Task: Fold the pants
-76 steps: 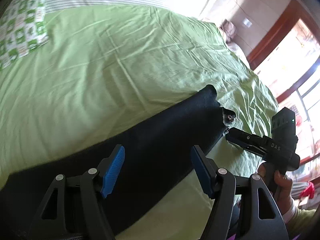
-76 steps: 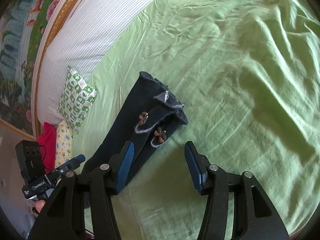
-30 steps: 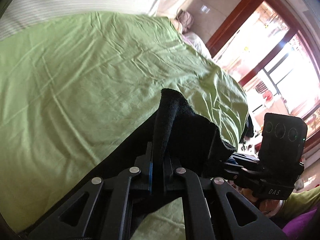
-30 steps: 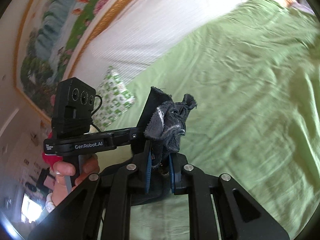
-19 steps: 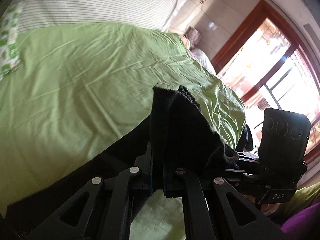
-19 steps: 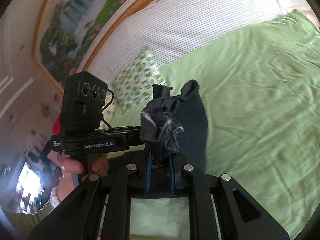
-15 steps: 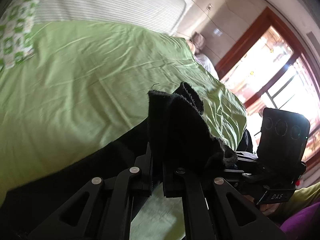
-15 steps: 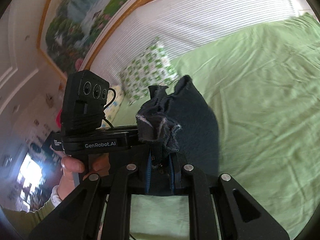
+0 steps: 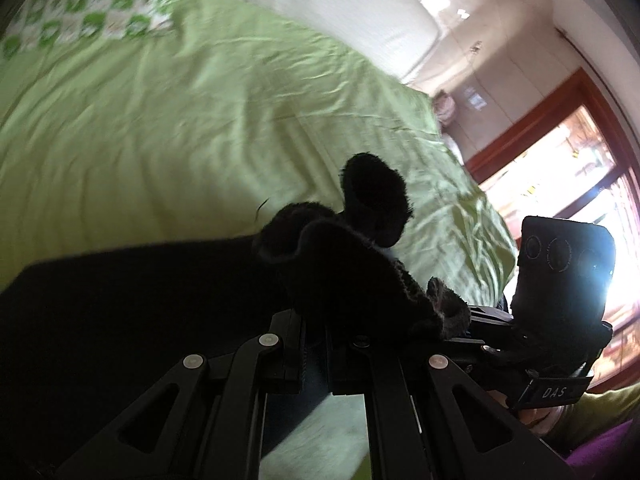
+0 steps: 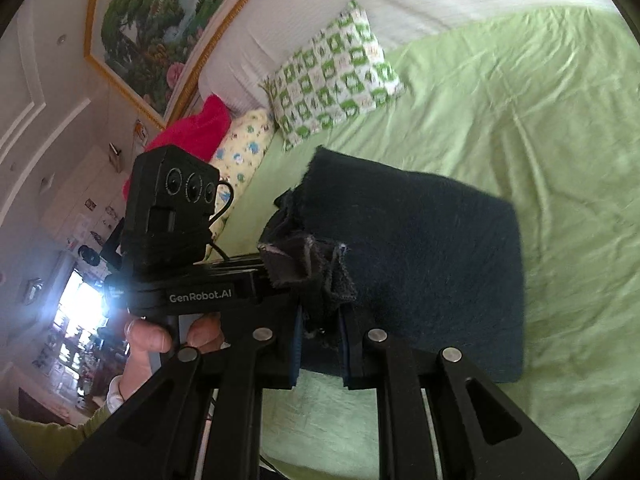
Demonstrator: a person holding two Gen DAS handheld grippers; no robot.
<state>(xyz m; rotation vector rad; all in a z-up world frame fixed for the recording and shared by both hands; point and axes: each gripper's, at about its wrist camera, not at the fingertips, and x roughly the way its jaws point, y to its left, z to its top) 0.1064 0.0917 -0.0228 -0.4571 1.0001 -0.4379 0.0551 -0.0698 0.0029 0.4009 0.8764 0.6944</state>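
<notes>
Left gripper (image 9: pixel 314 354) and right gripper (image 10: pixel 318 354) are both clenched on bunched, frayed hems of the dark fleecy pants (image 10: pixel 420 264). The pants lie doubled on the wrinkled green sheet (image 10: pixel 540 120), with open sheet beyond their far edge. A checked pillow (image 10: pixel 336 76) sits near the headboard.

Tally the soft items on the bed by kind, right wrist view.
Pants: 1 — dark pants, hem end clamped in both the right gripper and left gripper
Pillows: 2 — green-checked pillow, yellow printed pillow
Red cloth items: 1 — red bundle, kind unclear
Bed sheets: 1 — green sheet
Total: 5
</notes>
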